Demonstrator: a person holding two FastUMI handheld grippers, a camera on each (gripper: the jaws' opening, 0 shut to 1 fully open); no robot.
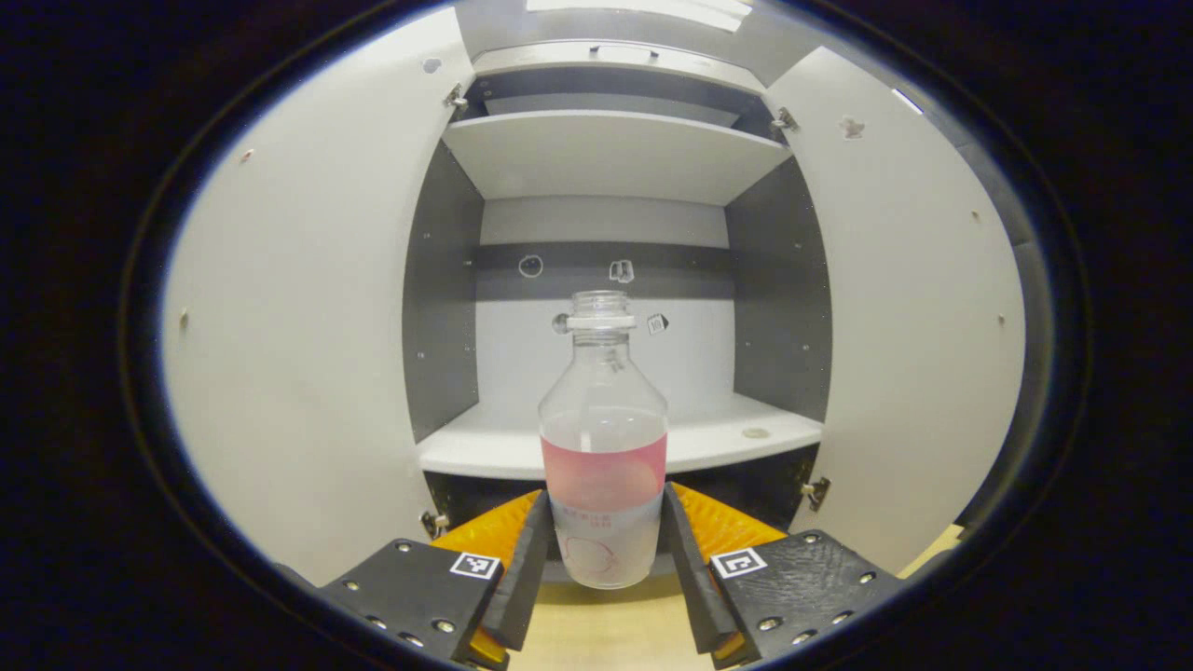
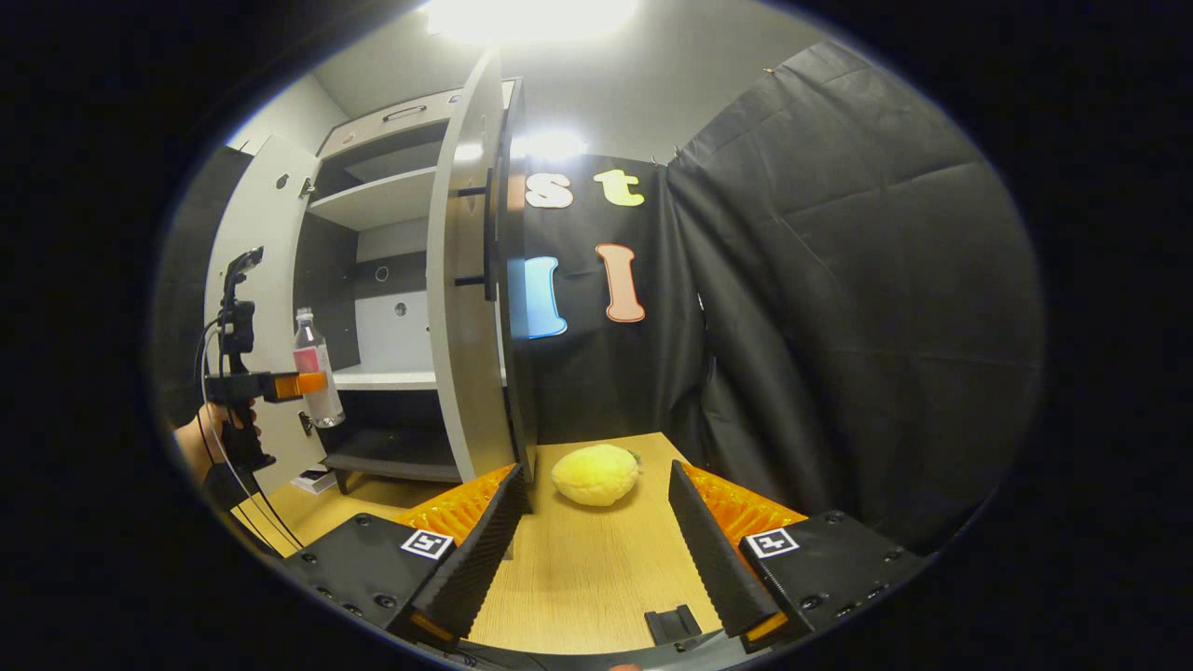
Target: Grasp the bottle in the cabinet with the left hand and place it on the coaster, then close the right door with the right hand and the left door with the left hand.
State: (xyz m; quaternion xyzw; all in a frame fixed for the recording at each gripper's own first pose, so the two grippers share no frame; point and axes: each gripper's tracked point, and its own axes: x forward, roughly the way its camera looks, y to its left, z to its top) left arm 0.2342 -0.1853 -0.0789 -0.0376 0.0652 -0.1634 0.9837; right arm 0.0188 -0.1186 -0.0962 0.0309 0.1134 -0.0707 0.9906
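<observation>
My left gripper (image 1: 606, 550) squeezes the bottle (image 1: 604, 447), lifted in front of the open cabinet (image 1: 606, 158) | my right gripper (image 2: 592, 531) gapes wide over the table (image 2: 578, 578), yellow toy (image 2: 595, 473) ahead.

Left gripper view faces straight into the open cabinet (image 1: 606, 280), close. Right gripper view stands farther off, beside it, looking obliquely; both share its shelves.

Left gripper (image 1: 606, 550) closed on the bottle (image 1: 604, 447); right gripper (image 2: 592, 531) spread wide

Left fingers press both bottle sides (hand (image 2: 200, 443) gripping its handle, seen from the right gripper view); right jaws hold nothing.
</observation>
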